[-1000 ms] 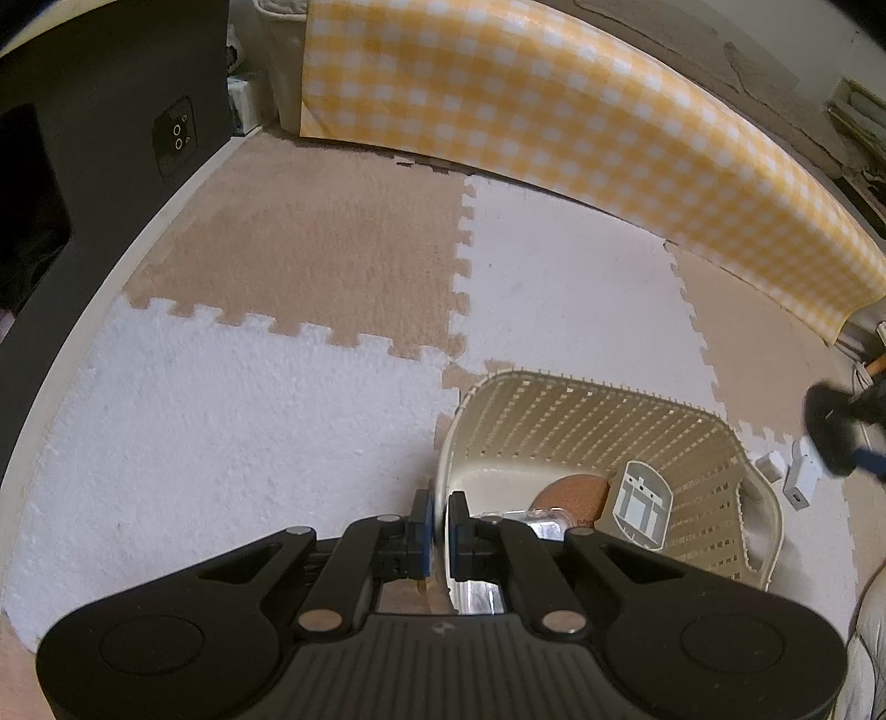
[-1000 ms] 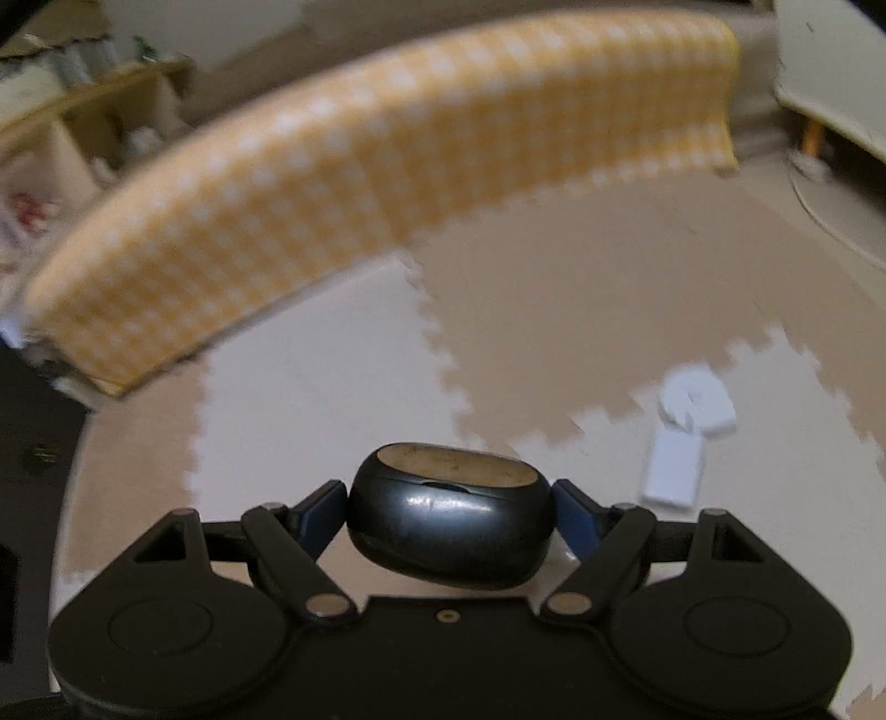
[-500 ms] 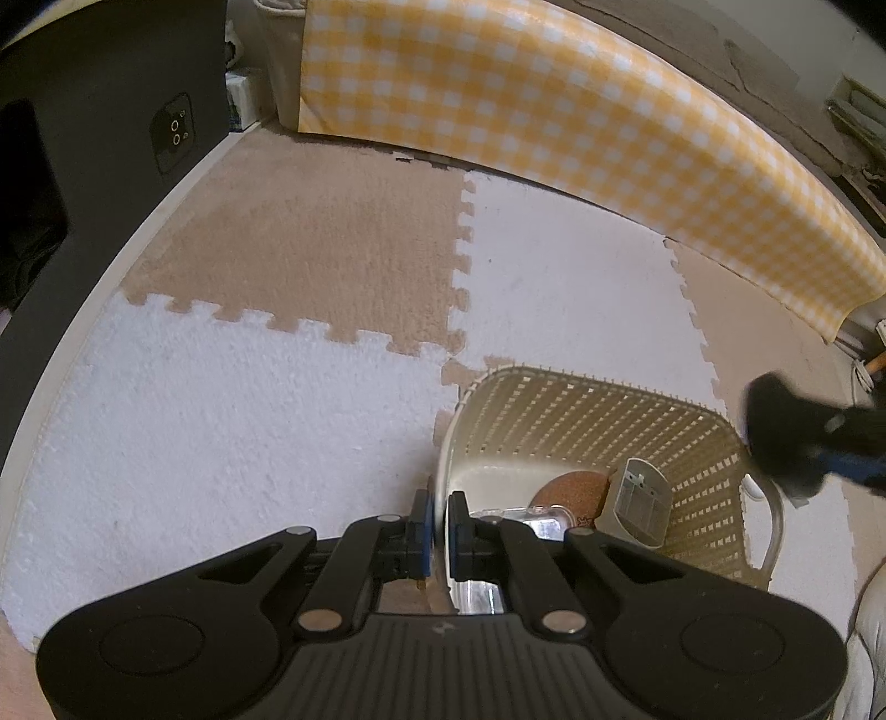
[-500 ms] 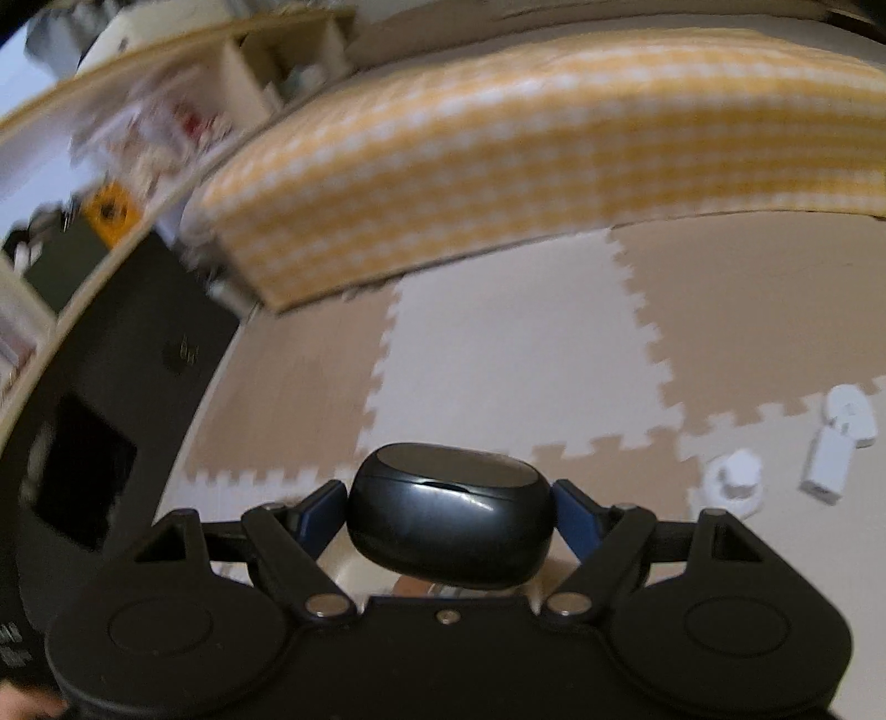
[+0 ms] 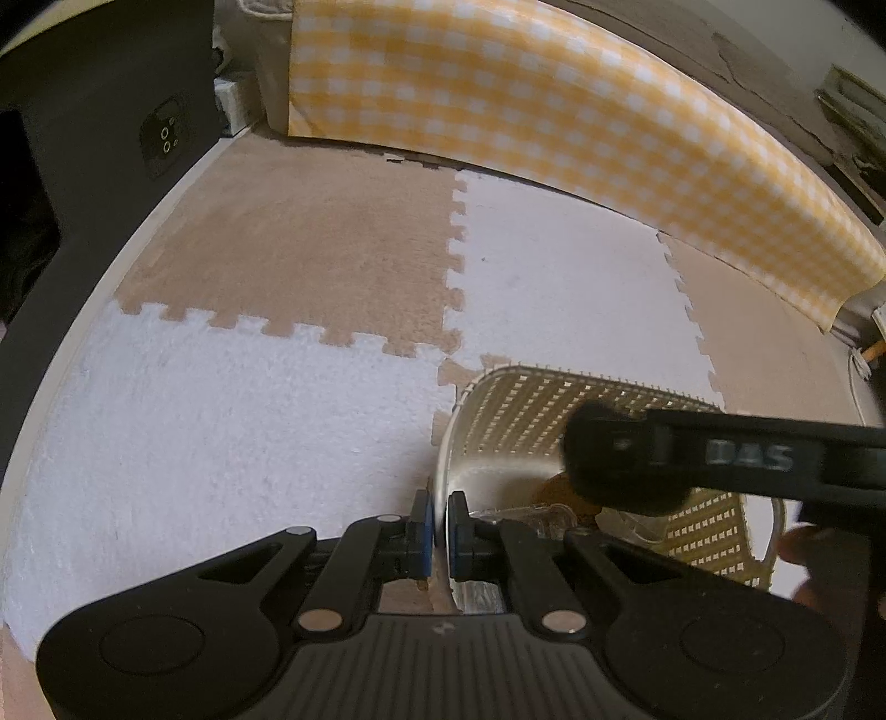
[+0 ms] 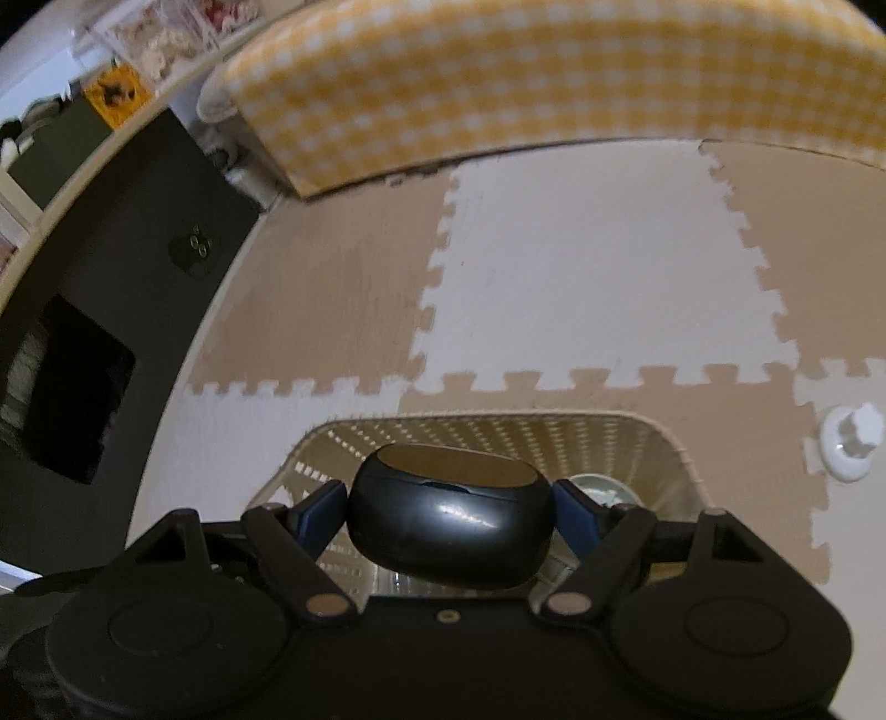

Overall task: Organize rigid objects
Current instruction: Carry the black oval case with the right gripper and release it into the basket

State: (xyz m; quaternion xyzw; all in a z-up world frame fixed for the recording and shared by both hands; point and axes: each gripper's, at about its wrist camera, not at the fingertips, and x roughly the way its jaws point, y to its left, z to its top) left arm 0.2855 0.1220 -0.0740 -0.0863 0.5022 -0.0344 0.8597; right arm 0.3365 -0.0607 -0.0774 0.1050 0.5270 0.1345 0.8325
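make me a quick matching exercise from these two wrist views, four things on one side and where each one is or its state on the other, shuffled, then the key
Things
1. black oval case
2. basket
3. white knob
4. left gripper

Places or states
A. lying on the foam mat, outside the basket
B. shut on the basket's rim
C. held between the right gripper's fingers, above the basket
D. standing on the mat, things inside

Pairs: 1-C, 2-D, 3-A, 4-B

Home living room: interlocking foam floor mats [image 5: 310,266], yellow gingham cloth [image 5: 554,105], cluttered shelves [image 6: 138,50].
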